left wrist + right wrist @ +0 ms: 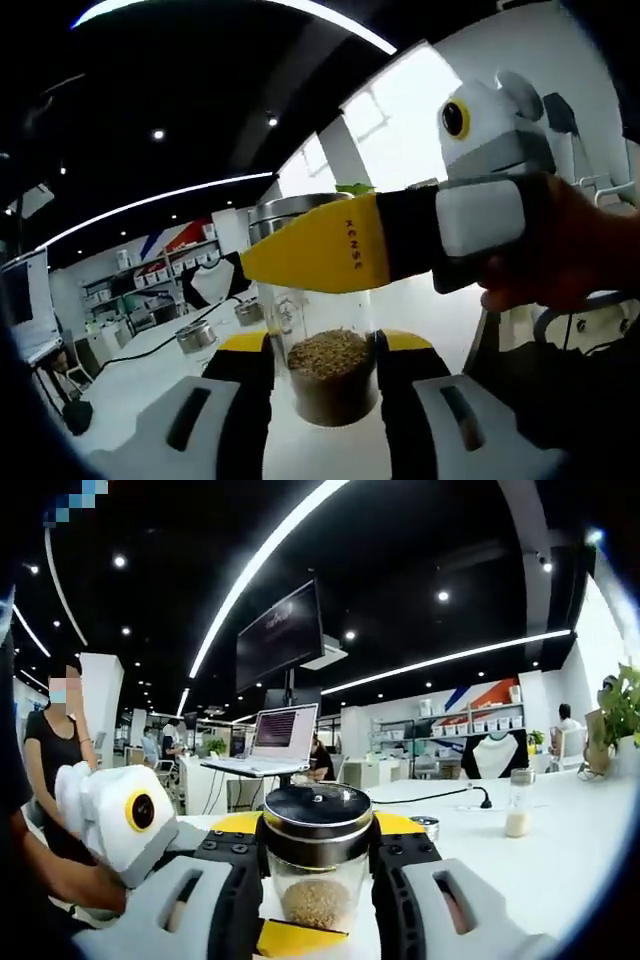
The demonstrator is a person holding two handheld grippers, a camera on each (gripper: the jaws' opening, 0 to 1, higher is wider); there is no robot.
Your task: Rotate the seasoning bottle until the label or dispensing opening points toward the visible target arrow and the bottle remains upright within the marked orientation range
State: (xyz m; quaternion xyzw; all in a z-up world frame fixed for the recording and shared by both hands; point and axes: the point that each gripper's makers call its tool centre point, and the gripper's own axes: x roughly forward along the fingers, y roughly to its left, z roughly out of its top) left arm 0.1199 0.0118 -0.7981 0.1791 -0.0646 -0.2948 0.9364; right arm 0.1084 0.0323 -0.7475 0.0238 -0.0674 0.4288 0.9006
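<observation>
Left gripper (322,352) clamps the clear glass seasoning jar of brown grains (330,372) low at six o'clock, upright over the white tabletop (150,370); right gripper (318,852) pinches its steel lid (317,810) from both sides.

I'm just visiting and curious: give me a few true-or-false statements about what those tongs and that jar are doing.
1. The seasoning bottle stands upright between the right tongs. True.
2. The bottle is empty. False: brown grains fill its lower part.
3. Its lid is off. False: a dark metal-rimmed lid sits on top.
4. The left tongs flank the bottle's lower part. True.
5. A laptop stands open behind the bottle. True.
</observation>
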